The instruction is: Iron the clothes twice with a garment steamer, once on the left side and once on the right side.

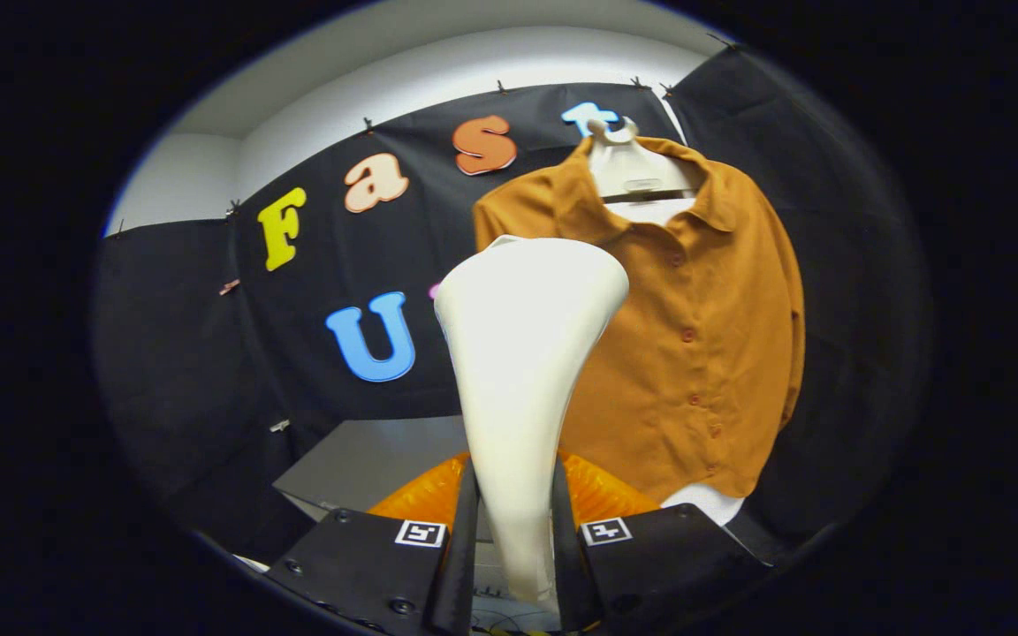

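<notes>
A white garment steamer [522, 353] rises from between my fingers, its narrow handle clamped by both and its wide head pointing up. My gripper [513, 548] is shut on that handle. An orange translucent part [602, 490] of the steamer shows behind the fingers. Beyond the steamer head hangs an ochre button-up shirt [703, 336] on a white hanger [633, 168] against the black cloth wall. The steamer head overlaps the shirt's left side in view; I cannot tell whether it touches the cloth.
A grey table top [368, 459] lies below the wall, left of the steamer. A white form [708, 499] peeks out under the shirt's hem. Black cloth walls close the booth on both sides.
</notes>
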{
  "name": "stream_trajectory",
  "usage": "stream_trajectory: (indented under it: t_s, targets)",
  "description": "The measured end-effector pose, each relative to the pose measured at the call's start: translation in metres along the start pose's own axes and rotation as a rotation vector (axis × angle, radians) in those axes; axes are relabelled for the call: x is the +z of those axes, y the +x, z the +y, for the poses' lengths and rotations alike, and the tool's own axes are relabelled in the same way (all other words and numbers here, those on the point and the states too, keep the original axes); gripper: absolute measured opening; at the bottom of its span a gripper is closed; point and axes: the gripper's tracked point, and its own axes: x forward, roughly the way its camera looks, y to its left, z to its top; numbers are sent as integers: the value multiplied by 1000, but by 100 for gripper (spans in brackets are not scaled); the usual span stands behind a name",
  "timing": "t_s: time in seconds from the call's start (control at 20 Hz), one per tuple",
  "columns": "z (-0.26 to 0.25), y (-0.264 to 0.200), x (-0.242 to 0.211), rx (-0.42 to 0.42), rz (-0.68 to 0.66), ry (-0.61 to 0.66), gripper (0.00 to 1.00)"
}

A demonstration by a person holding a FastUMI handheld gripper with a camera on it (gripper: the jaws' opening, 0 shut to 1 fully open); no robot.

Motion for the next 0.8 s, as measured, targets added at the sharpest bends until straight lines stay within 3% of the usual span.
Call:
stream_trajectory:
  t_s: [0.4, 0.8]
  targets:
    - [147, -4, -11, 228, -42, -32, 41]
    - [210, -15, -14, 294, -105, -118, 41]
